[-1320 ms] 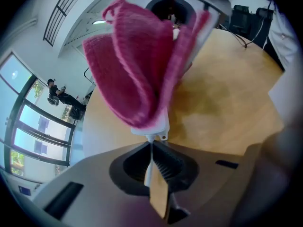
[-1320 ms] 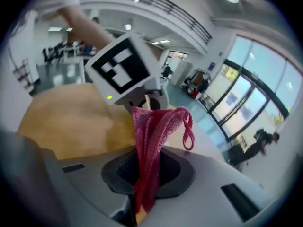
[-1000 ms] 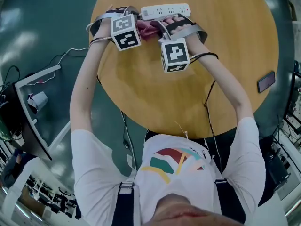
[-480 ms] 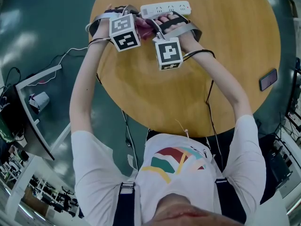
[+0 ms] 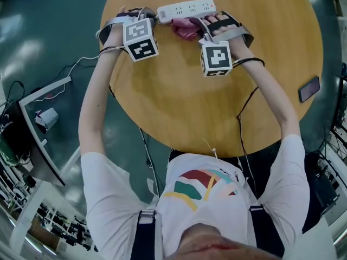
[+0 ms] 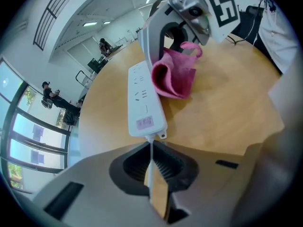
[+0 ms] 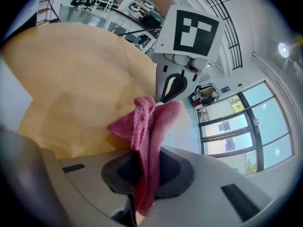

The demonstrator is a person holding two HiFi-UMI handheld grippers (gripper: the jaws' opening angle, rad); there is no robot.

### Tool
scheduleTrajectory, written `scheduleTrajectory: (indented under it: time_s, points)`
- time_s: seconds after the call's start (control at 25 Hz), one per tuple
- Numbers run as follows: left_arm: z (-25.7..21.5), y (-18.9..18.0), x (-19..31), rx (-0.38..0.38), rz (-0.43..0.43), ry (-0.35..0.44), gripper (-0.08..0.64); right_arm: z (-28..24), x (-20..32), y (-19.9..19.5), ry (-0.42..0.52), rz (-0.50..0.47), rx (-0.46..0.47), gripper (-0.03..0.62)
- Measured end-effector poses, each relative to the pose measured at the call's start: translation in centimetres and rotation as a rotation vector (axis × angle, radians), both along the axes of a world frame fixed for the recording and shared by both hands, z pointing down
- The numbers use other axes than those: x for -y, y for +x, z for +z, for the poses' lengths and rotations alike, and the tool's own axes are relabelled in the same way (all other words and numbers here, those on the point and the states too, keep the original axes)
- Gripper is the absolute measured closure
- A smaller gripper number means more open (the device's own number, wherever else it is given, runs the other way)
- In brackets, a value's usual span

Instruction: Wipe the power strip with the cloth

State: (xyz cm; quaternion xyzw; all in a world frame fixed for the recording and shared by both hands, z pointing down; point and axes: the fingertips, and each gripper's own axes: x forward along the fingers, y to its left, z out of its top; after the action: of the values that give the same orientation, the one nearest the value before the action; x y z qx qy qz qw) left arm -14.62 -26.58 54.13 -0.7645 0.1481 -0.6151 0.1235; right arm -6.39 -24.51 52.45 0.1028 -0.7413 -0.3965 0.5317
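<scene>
A white power strip (image 5: 186, 8) lies along the far edge of the round wooden table (image 5: 179, 102). My left gripper (image 5: 153, 18) is at the strip's left end. In the left gripper view the gripper (image 6: 151, 167) is shut on the white cord where it leaves the power strip (image 6: 143, 100). My right gripper (image 5: 198, 29) is shut on a pink cloth (image 5: 187, 27), which rests against the near side of the strip's middle. The right gripper view shows the cloth (image 7: 147, 126) bunched between the jaws of that gripper (image 7: 144, 174). The cloth (image 6: 174, 77) also shows beside the strip.
A dark phone (image 5: 308, 89) lies near the table's right edge. A thin white cable (image 5: 81, 61) runs off the table to the left, toward a desk with a monitor (image 5: 30, 129) on the green floor. The person's arms reach across the table.
The right gripper slid left with the cloth along the strip, then moved right and a little farther away. The left gripper stayed shut at the strip's left end.
</scene>
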Motion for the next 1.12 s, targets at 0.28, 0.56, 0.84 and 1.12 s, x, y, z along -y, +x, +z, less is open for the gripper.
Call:
scheduleTrajectory:
  time_s: [0.28, 0.56, 0.84, 1.12]
  points:
    - [0.4, -0.5, 0.2, 0.026, -0.004, -0.01, 0.495, 0.1, 2.2, 5.7, 0.038, 0.068, -0.056, 0.552]
    - [0.3, -0.9, 0.2, 0.029, -0.015, -0.023, 0.495, 0.0, 3.8, 8.6, 0.067, 0.113, -0.08, 0.553]
    - [-0.2, -0.3, 0.3, 0.017, -0.028, -0.005, 0.495, -6.3, 5.0, 5.0, -0.061, 0.034, 0.07, 0.552]
    - [0.0, -0.5, 0.3, 0.045, -0.043, 0.021, 0.495, -6.3, 7.4, -5.2, -0.521, -0.153, -0.005, 0.552]
